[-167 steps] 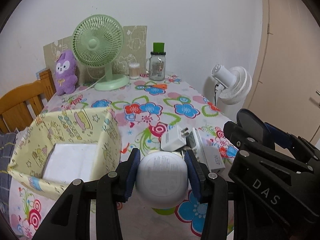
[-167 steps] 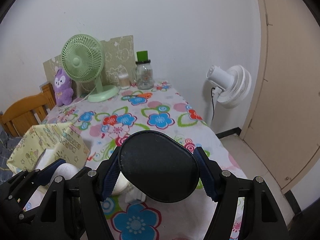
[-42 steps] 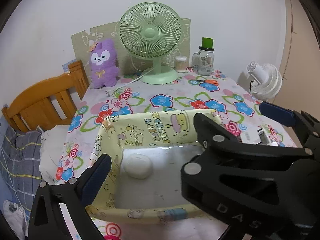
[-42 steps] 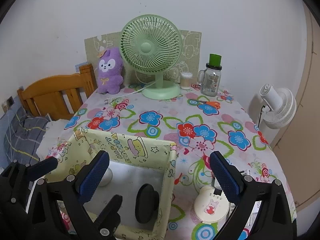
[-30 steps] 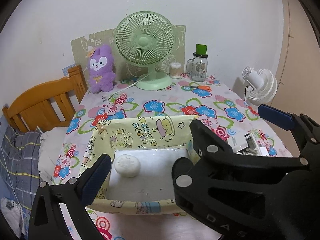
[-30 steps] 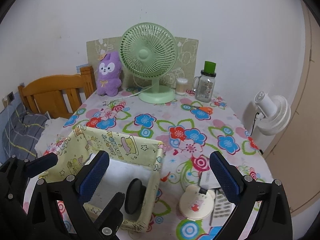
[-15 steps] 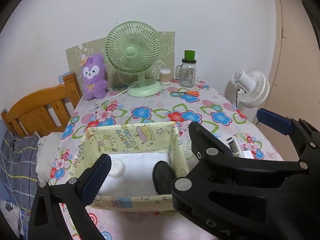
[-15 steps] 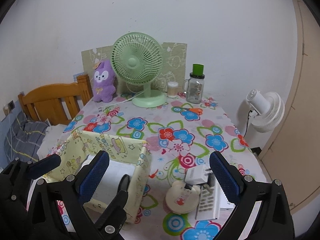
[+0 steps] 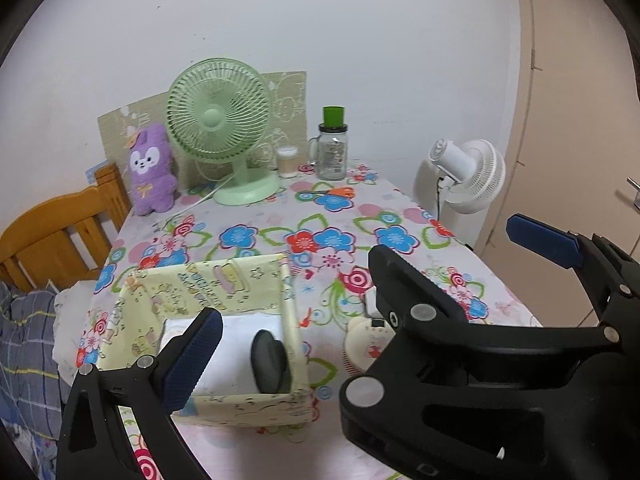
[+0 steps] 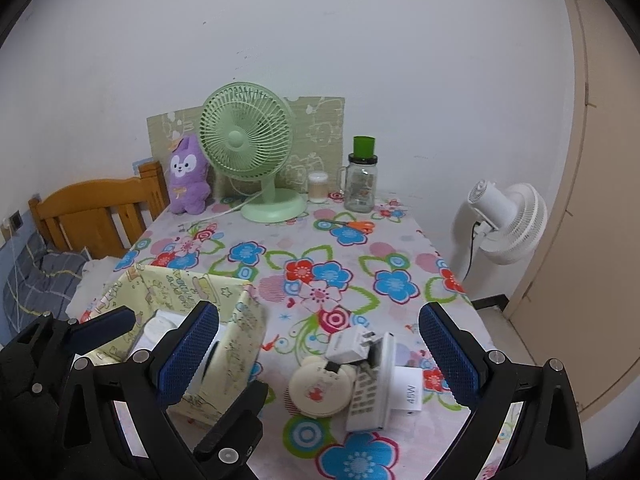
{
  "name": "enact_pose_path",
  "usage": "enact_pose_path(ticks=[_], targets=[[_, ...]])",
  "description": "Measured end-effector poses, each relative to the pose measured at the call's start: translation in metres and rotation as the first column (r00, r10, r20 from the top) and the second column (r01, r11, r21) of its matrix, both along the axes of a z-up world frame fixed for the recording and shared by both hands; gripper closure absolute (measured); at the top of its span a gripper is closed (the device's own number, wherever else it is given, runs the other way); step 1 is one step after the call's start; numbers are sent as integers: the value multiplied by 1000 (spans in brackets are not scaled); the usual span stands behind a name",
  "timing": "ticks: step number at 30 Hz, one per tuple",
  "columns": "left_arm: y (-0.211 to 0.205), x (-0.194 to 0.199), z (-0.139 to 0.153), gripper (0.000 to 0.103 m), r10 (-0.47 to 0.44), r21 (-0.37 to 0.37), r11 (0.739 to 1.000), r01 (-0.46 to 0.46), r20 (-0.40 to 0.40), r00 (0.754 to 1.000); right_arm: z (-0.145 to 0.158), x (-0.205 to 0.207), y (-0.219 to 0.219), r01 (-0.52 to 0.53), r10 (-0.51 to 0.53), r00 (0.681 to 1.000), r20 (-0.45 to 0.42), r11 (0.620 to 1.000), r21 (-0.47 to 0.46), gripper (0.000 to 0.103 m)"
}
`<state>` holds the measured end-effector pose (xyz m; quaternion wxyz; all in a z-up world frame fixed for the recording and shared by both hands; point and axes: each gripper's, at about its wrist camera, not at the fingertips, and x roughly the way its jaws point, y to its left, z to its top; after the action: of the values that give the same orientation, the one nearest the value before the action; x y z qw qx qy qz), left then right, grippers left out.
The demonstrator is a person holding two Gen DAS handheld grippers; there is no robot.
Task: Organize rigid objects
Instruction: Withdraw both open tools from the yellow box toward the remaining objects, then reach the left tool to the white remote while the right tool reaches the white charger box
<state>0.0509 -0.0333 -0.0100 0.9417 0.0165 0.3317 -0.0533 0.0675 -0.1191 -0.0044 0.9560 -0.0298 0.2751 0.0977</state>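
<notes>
A yellow cartoon-print box [image 9: 224, 280] [image 10: 180, 280] stands at the table's near left. Inside it a black oval disc [image 9: 268, 366] leans on the right wall, and a white round object [image 10: 158, 326] lies at the left. My left gripper [image 9: 320, 360] is open and holds nothing; its right finger is hidden behind my right gripper. My right gripper [image 10: 318, 356] is open and holds nothing above the near table edge. Below it lie a cream round case [image 10: 320, 394], a white plug adapter [image 10: 348, 344], a white remote-like slab [image 10: 368, 392] and a white 45W charger [image 10: 410, 390].
At the back stand a green desk fan [image 10: 248, 136], a purple plush [image 10: 188, 176], a small swab jar [image 10: 318, 186] and a glass jar with a green lid [image 10: 362, 180]. Orange scissors [image 10: 352, 224] lie nearby. A wooden chair [image 10: 92, 216] is left, a white floor fan [image 10: 504, 216] right.
Earlier the left gripper held the white round object and the right held the black disc; both now lie in the box. Both open grippers have drawn back and swung right.
</notes>
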Motion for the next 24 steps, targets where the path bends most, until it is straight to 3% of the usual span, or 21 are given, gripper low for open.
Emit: enact_pose_path(ticks=[24], targets=[[-60,19,-27,0,-63,-20,998,62,-39,997,-24,5,-67,32,-31,999,-28,999,6,5]])
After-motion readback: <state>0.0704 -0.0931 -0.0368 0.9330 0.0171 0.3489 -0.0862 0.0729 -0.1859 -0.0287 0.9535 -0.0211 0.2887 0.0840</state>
